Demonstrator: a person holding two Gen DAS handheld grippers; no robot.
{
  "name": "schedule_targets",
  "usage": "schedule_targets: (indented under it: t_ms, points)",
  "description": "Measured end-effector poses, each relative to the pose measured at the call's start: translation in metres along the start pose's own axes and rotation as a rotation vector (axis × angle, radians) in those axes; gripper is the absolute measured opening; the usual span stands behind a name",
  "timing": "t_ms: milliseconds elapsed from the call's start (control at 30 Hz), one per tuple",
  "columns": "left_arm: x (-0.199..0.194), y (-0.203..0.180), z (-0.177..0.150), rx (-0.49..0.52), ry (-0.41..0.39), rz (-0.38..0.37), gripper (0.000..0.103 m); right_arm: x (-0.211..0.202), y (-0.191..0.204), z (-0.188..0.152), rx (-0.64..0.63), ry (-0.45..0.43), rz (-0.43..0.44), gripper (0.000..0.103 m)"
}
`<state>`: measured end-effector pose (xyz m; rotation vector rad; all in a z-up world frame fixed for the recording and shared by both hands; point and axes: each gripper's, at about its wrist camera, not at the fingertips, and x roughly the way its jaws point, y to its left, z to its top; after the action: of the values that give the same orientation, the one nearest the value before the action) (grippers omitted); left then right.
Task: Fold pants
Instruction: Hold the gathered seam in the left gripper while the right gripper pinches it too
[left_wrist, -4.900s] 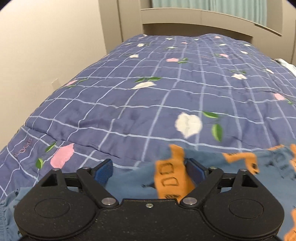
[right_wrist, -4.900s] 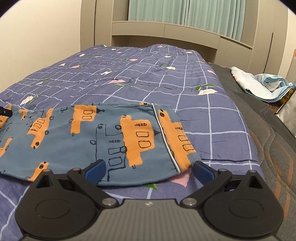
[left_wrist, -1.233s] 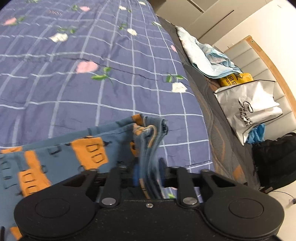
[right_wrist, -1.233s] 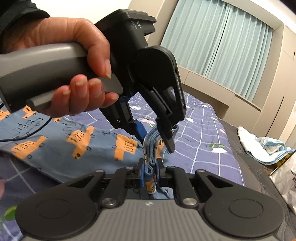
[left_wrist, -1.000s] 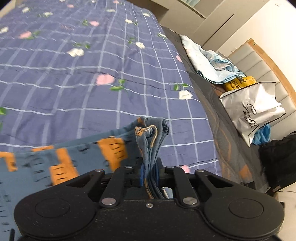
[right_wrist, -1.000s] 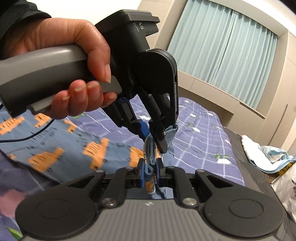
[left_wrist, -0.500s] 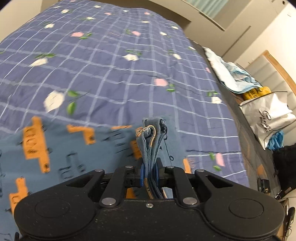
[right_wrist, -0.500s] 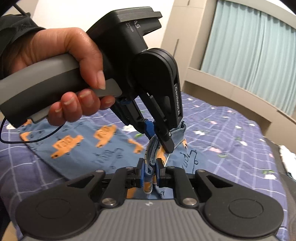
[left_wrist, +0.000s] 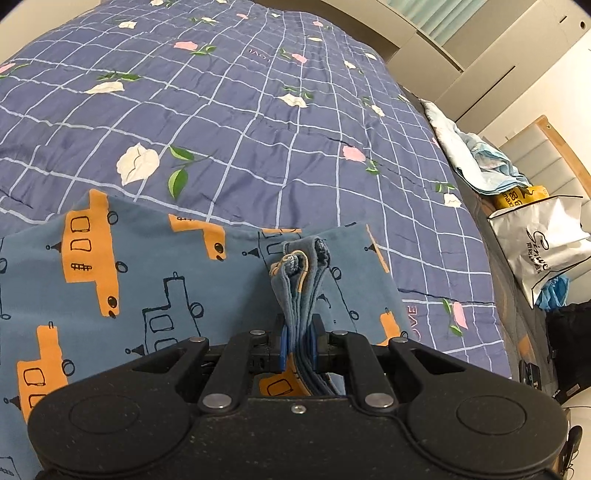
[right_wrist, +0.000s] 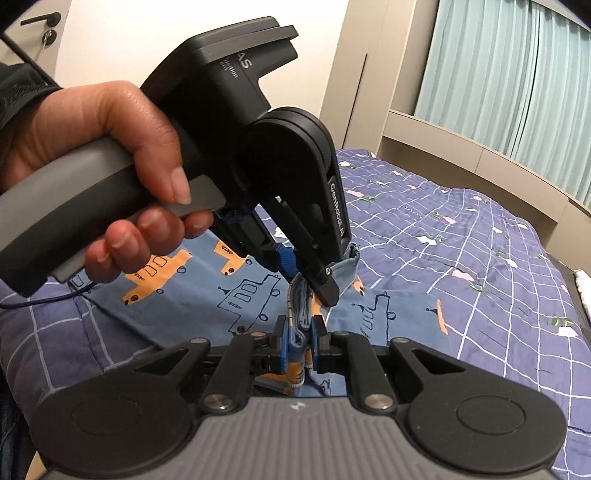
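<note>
Big blue checked bedspread (left_wrist: 258, 122) stretches out ahead of both claws. The pants (left_wrist: 140, 288) lie flat on it just under them. Left claw (left_wrist: 298, 345) and right claw (right_wrist: 297, 341) are both clamped tight on the bunched hem, practically touching each other.

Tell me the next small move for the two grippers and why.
Probably carry the pinched edge on across and lower it. The left gripper and right gripper are both shut on a bunched edge of the pants, lifted above the flat part lying on the quilt.
</note>
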<state>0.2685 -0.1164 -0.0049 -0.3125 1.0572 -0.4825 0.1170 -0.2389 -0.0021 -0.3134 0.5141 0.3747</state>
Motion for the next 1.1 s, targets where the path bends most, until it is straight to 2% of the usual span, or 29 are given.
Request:
schedule_targets:
  t_ms: [267, 533, 867, 1100]
  points:
    - [-0.018, 0.002, 0.004, 0.023, -0.014, 0.009, 0.012, -0.010, 0.011, 0.007, 0.006, -0.024, -0.005, 0.014]
    - [-0.041, 0.033, -0.001, 0.012, -0.023, 0.051, 0.011, -0.005, 0.032, 0.019, -0.019, -0.042, 0.060, 0.014]
    - [-0.045, 0.082, -0.014, -0.065, -0.010, 0.071, 0.011, 0.016, 0.067, 0.025, -0.048, -0.001, 0.147, 0.014]
    - [-0.033, 0.096, -0.019, -0.092, 0.019, 0.085, 0.015, 0.030, 0.081, 0.023, -0.064, 0.043, 0.173, 0.014]
